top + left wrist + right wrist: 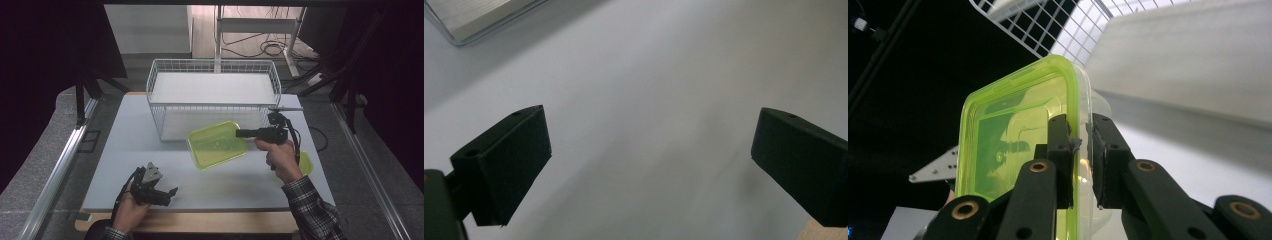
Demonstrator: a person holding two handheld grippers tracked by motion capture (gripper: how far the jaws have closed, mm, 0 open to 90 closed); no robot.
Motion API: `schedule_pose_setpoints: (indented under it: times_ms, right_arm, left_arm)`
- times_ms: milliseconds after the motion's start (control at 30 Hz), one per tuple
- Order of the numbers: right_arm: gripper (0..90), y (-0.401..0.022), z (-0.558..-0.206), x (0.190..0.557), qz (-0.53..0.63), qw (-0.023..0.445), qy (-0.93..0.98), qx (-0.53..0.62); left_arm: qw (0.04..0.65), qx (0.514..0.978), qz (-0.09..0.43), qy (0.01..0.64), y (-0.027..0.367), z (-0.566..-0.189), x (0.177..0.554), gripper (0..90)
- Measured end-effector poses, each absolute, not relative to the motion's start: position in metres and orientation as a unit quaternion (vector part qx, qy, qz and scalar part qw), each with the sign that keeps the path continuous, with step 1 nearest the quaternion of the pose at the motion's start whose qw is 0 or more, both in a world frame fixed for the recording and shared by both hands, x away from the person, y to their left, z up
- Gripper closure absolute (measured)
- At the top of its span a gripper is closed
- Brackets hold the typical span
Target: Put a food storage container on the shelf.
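Note:
A clear food box with a lime-green lid hangs tilted above the table, just in front of the white wire basket. My right gripper is shut on its right rim; in the right gripper view both pads pinch the box's edge. My left gripper rests low near the table's front left edge. Its jaws stand wide open in the left gripper view, with bare table between its fingers.
A second lime-green lid or box lies on the table partly behind the right hand. The basket stands at the back middle of the grey table. Desk legs and cables lie on the floor beyond.

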State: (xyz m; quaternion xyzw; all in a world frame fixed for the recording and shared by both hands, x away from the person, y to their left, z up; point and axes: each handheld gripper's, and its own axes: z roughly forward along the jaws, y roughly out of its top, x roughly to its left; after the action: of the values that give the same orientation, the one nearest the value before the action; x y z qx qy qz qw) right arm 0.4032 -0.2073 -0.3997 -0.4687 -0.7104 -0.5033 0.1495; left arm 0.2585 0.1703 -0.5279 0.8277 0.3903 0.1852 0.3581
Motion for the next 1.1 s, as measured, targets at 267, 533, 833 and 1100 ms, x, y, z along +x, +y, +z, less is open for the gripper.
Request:
schedule_pose_setpoints:
  times_ms: [267,533,833,1100]
  right_arm:
    - [80.2,-0.206,-0.373,0.411,-0.519,0.142,-0.704,-0.464]
    - [80.1,-0.204,-0.347,0.42,-0.53,0.124,-0.7,-0.463]
    - [80.1,-0.197,-0.322,0.434,-0.539,0.095,-0.697,-0.464]
    - [80.1,-0.189,-0.308,0.449,-0.543,0.068,-0.688,-0.476]
  left_arm:
    - [0.361,0.824,0.185,0.395,0.172,-0.528,0.259,1.9]
    - [0.368,0.819,0.186,0.399,0.173,-0.527,0.259,1.5]
    - [0.375,0.814,0.176,0.407,0.176,-0.525,0.259,1.2]
    - [0.373,0.816,0.174,0.406,0.176,-0.526,0.259,1.2]
